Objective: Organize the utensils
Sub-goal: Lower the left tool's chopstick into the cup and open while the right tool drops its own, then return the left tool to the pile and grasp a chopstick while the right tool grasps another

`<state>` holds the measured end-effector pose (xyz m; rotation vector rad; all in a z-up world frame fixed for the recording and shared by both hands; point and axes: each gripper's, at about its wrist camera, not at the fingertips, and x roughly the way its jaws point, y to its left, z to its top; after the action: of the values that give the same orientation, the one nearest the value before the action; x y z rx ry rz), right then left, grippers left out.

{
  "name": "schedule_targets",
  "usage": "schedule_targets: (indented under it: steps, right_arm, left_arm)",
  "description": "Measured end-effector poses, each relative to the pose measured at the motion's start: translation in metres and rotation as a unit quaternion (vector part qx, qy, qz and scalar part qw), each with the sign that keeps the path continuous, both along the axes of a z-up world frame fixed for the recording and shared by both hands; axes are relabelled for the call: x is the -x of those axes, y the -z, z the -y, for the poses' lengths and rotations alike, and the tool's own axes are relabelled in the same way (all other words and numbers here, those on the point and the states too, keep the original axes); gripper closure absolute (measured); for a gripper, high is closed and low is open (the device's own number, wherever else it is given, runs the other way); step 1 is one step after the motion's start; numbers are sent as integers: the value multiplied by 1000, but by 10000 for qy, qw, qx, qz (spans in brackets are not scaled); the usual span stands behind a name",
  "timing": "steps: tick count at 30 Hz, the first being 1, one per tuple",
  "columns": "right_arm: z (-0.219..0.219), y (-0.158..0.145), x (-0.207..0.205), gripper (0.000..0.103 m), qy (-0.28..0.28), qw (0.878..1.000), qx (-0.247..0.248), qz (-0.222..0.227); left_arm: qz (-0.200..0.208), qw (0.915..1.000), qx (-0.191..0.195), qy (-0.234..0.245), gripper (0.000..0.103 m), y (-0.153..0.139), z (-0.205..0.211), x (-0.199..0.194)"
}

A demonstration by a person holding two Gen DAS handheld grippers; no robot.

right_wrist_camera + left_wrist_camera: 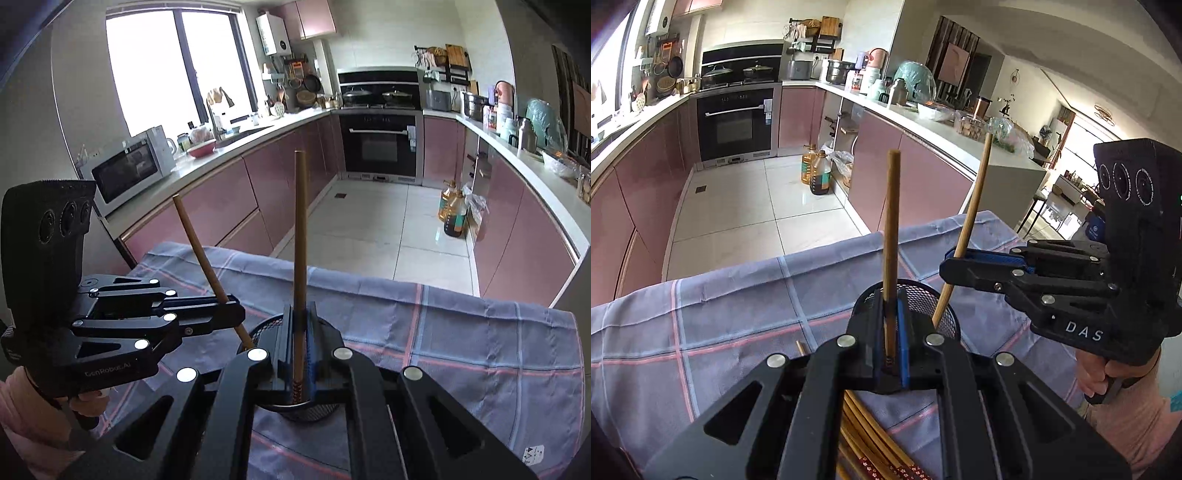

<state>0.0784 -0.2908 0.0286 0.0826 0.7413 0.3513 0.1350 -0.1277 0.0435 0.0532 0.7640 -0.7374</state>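
My left gripper (pixel 890 299) is shut on a brown chopstick (pixel 891 229) that stands nearly upright, just over the near rim of a black mesh cup (pixel 923 299). My right gripper (pixel 951 264) comes in from the right, shut on a second chopstick (pixel 973 206) whose lower end dips into the cup. In the right wrist view, the right gripper (pixel 301 312) pinches its chopstick (pixel 300 229) above the mesh cup (pixel 306 411). The left gripper (pixel 236 314) holds its slanted chopstick (pixel 199 251) by the cup's left rim. A bundle of chopsticks (pixel 864 435) lies under the left gripper.
The cup stands on a table under a blue checked cloth (pixel 738 302), whose far edge drops to a tiled floor. Oil bottles (pixel 816 173) stand on the floor by pink cabinets. One loose chopstick tip (pixel 801 347) shows left of the left gripper.
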Motion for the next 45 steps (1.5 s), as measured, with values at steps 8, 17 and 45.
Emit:
schedule_targets:
  steps: [8,17,45]
  right_arm:
    - [-6,3,-19,96,152,9998,28,-141]
    - [0,-7,2,75,402,9983,-131,391]
    - [-57,100,76,60,-76,9985,-30,-548]
  left_arm:
    - [-96,9998,-135,-97,94,17,9,-25]
    - [250,9977,70,-623,59,19,-18,-13]
    - [-294,9908,-844,-1016,38,134,-88,70]
